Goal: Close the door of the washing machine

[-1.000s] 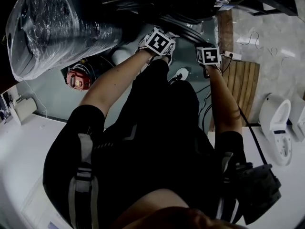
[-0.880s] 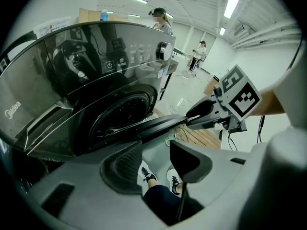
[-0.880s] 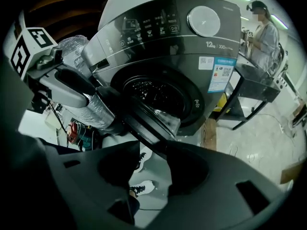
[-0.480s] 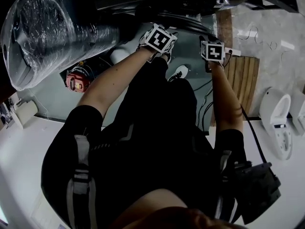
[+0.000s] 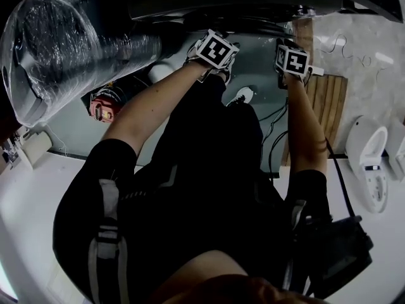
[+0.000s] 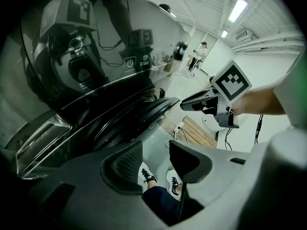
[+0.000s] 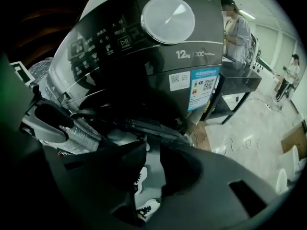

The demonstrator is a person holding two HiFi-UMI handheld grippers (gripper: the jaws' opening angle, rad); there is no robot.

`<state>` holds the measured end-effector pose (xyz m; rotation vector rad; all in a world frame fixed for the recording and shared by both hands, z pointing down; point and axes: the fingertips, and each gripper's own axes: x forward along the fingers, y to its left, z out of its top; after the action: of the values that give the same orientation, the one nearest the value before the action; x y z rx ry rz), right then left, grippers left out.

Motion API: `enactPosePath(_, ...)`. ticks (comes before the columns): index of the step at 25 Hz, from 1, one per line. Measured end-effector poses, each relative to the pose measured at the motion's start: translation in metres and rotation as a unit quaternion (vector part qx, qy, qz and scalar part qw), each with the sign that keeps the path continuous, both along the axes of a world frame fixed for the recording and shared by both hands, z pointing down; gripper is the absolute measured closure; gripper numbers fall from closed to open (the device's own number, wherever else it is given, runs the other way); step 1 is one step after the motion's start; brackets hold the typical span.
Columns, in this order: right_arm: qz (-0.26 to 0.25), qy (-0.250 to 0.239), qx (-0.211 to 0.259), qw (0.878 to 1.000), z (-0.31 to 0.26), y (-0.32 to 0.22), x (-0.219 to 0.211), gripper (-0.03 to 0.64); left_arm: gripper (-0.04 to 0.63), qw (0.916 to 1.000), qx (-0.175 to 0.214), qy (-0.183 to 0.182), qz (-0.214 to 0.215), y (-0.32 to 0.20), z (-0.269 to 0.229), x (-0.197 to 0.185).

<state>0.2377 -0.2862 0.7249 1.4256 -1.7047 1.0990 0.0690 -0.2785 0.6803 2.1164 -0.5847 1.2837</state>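
Note:
The dark washing machine [image 7: 144, 47] fills both gripper views, with a round dial [image 7: 168, 13] on its glossy panel. Its round door [image 6: 134, 116] stands ajar, rim showing just past my jaws. My left gripper [image 6: 156, 150] is open close under the door rim, with nothing between the jaws; only the person's shoes show through the gap. My right gripper [image 7: 153, 147] hovers by the door's edge [image 7: 148, 126], jaws closing to a narrow gap with nothing in it. In the head view both marker cubes, left [image 5: 215, 49] and right [image 5: 292, 60], sit at the machine's lower front.
A large plastic-wrapped drum [image 5: 63, 43] lies at the left. A red tool [image 5: 101, 106] rests on the floor. Wooden slats [image 5: 326, 100] and cables lie at the right, beside a white toilet [image 5: 367, 163]. People stand in the background near a table [image 7: 240, 80].
Both grippers have moved up the head view toward the machine. The right one has also shifted to the right and rolled a little.

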Motion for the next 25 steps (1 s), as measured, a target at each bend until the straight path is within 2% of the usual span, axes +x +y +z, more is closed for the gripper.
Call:
enactPosePath(5, 0.027, -0.02, 0.004, 0.999, 0.001, -0.014, -0.002, 0.54, 0.431, 0.9999, 0.0, -0.002, -0.014, -0.012, 0.001, 0.002)
enactPosePath(11, 0.066, -0.051, -0.006, 0.997, 0.004, -0.029, -0.005, 0.575, 0.486, 0.9994, -0.004, -0.001, -0.035, -0.017, 0.008, 0.004)
enactPosePath(14, 0.055, -0.054, -0.004, 0.997, 0.004, -0.034, -0.007, 0.595, 0.563, 0.9988, -0.007, -0.005, -0.048, -0.022, 0.008, 0.0)
enactPosePath(16, 0.045, -0.054, 0.001, 0.997, 0.004, -0.037, -0.007, 0.597, 0.591, 0.999, -0.007, 0.003, -0.045, -0.026, 0.005, 0.001)
enactPosePath(19, 0.054, -0.072, -0.003, 0.996, 0.004, -0.037, -0.011, 0.598, 0.591, 0.9994, -0.002, 0.009, -0.033, -0.027, 0.003, 0.006)
enactPosePath(25, 0.068, -0.075, 0.005, 0.995, 0.004, -0.039, -0.009, 0.606, 0.591, 0.9979, 0.005, 0.019, -0.062, -0.03, 0.006, 0.008)
